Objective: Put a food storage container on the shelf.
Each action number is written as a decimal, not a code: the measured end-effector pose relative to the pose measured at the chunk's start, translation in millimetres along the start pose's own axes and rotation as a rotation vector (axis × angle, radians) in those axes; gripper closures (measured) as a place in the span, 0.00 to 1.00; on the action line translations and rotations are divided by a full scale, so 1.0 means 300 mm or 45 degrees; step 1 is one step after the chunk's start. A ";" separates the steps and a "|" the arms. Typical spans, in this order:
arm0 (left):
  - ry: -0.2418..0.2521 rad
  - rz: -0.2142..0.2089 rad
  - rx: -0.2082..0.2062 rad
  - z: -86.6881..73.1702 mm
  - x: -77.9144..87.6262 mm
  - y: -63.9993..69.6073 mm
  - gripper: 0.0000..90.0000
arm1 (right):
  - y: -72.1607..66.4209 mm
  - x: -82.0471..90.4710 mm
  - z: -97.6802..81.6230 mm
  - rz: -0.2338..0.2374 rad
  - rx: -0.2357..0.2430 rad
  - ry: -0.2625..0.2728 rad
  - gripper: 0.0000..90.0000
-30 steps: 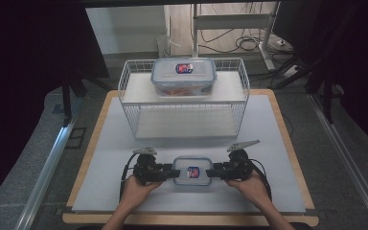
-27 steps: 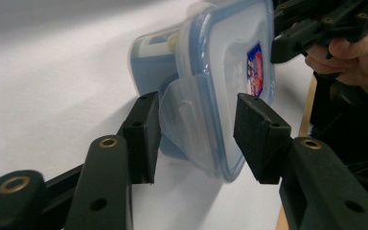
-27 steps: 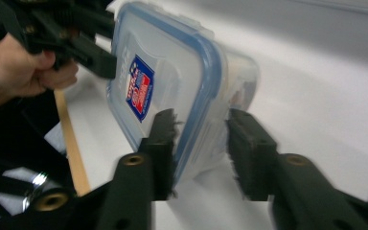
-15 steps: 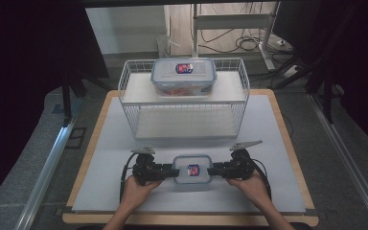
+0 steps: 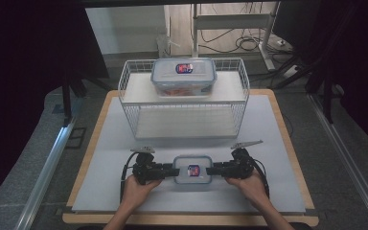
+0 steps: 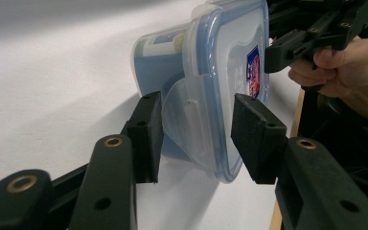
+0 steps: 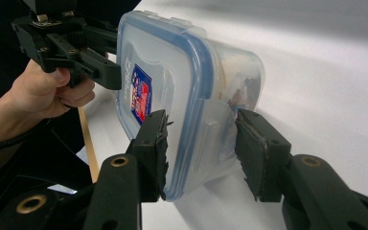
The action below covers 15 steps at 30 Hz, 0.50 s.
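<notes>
The small lidded container (image 5: 192, 171) sits on the white table top (image 5: 278, 143), on the person's side of the wire basket (image 5: 184, 108), with a bare strip of table between the two. It is a clear plastic box with a blue-rimmed snap lid, a red and blue label in the lid's middle and a hinged latch flap at each short end. The left gripper (image 5: 171, 170) and the right gripper (image 5: 212, 169) each straddle one end, jaws partly open around the flap. In the gripper views the pads stand at or just off the lid and flap, so I cannot tell whether either presses. The step looks like taking hold at both ends. Next, both grips should close evenly before any lift. A larger lidded container (image 5: 184, 75) rests on the basket's upper shelf.
</notes>
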<state>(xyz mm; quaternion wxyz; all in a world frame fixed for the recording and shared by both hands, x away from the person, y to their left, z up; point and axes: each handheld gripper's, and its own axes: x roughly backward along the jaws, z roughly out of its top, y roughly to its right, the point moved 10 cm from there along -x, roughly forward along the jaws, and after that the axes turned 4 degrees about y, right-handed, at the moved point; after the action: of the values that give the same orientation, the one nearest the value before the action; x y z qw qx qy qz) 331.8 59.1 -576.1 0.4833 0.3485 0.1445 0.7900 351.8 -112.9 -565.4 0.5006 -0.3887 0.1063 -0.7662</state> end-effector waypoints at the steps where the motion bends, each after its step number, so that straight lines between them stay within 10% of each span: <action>1: -0.001 -0.004 0.008 0.002 0.000 0.000 0.62 | 0.000 0.000 0.000 -0.004 0.001 0.001 0.62; 15: 0.009 0.015 0.034 0.025 -0.005 -0.007 0.60 | -0.009 0.006 0.020 -0.034 0.016 0.048 0.63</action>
<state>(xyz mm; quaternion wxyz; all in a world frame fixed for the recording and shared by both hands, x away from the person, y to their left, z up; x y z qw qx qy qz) 338.8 58.1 -572.6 0.4735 0.3529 0.1547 0.7921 353.7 -111.8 -559.0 0.4909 -0.3722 0.1057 -0.7806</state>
